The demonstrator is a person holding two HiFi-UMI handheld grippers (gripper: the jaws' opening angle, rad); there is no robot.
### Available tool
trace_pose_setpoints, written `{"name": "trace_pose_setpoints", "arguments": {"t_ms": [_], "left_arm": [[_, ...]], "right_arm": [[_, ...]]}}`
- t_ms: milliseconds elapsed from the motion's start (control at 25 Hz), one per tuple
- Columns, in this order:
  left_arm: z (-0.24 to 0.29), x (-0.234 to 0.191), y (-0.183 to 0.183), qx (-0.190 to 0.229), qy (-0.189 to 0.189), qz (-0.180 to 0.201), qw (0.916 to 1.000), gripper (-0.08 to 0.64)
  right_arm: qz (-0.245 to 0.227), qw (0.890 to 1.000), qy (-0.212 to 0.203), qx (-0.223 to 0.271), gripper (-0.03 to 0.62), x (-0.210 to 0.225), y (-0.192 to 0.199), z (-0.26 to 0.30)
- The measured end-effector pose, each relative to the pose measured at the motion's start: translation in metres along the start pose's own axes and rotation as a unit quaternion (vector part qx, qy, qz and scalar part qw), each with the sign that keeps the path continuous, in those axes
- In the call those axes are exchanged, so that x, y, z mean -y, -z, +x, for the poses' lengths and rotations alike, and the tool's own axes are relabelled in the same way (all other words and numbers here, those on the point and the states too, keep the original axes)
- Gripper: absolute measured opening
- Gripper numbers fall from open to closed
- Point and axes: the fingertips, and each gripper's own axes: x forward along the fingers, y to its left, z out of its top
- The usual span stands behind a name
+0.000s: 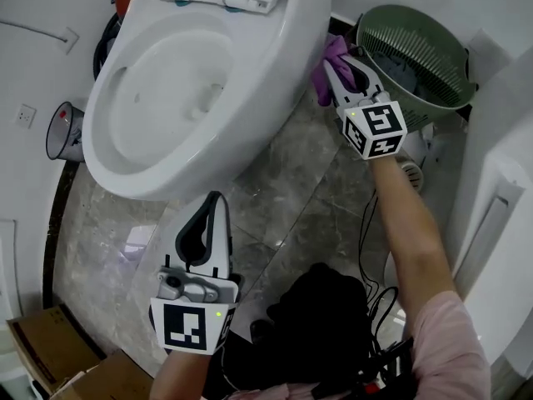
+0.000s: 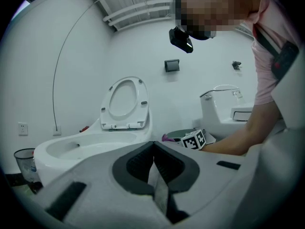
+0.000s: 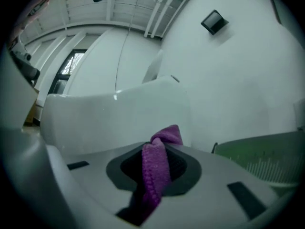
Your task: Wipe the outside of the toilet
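Grey marble floor (image 1: 321, 177) under white toilet (image 1: 258, 82)

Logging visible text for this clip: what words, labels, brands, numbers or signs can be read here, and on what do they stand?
No readable text in any view.
Cube on the right gripper: black-and-white square patterns, no letters.
Cube on the left gripper: the same kind of patterns.
Bin: a small red mark, too small to read.
Purple cloth in the right gripper: no label shows.
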Motion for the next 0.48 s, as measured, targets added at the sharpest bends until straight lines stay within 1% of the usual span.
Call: {"name": "trace_pose_setpoints", "arguments": {"t_ms": [280,480], "left_arm": [[0.007,-0.005,0.015,-0.015,-0.006,-0.007,0.9998,0.009],[0.012,-0.001,0.031,-0.038,0.003,0.002,0.9993,0.009]], "right_arm": [[0.022,0.997,0.013,-0.079,0.063,0.015,0.097,0.018],[0.029,0.993,-0.005,-0.117,0.063,0.022,0.138,0.027]]}}
